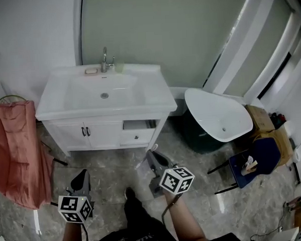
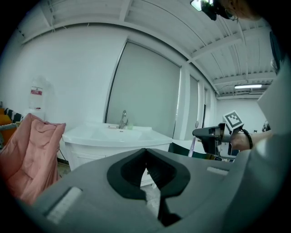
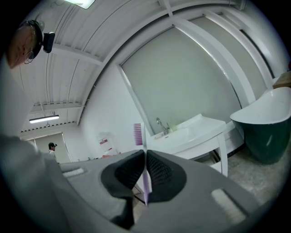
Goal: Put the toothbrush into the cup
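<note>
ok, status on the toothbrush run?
Right gripper jaws shut on purple plastic toothbrush, bristles up. Left gripper shut, empty. Pale green cup beside chrome tap on white vanity, out of reach ahead. Nothing in the way.

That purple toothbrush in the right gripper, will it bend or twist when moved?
Probably light and stiff: the toothbrush stands straight between the shut jaws of the right gripper. Thin and pinched at one spot, it may pivot if bumped.
</note>
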A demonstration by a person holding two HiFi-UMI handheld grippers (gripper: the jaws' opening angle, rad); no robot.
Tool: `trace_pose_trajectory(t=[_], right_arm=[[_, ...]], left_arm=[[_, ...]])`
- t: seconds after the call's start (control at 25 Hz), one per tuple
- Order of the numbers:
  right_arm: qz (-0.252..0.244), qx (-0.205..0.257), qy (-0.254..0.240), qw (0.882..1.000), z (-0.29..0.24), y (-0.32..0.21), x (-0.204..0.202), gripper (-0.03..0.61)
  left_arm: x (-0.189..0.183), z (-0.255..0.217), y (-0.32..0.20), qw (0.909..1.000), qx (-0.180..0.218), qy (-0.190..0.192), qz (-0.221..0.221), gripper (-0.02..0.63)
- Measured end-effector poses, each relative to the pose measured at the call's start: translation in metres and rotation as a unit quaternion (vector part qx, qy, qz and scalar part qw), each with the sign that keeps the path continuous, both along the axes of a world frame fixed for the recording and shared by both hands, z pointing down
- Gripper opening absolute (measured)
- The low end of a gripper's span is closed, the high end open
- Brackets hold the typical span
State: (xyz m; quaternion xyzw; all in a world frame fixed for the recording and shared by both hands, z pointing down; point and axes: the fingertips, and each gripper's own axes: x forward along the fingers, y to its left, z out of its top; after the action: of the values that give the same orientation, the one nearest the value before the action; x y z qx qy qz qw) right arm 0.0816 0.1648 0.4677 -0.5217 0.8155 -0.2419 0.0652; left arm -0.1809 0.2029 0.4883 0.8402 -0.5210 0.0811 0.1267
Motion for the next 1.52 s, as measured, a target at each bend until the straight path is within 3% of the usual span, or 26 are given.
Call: trace_pose_trajectory(t=[0.56, 0.92, 1.52], right_arm=[[-0.041, -0.012, -0.027, 0.999, 0.001, -0.212, 0.047, 0.018], [-0.06, -0.01, -0.042, 0.997, 0.001, -0.278, 0.063, 0.018], [-0.034, -0.001, -0.019, 0.999, -0.007, -0.392, 0.065, 0.018]], left_arm=[[0.056, -0.01, -0.195, 0.9992, -0.009, -0.014, -0.037, 0.009], [0.084, -0.013, -0.255, 0.9988, -0.007, -0.021, -0.044, 0.009], [0.076, -0.015, -0.393, 0.9996, 0.01, -0.001, -0.027, 0.009]])
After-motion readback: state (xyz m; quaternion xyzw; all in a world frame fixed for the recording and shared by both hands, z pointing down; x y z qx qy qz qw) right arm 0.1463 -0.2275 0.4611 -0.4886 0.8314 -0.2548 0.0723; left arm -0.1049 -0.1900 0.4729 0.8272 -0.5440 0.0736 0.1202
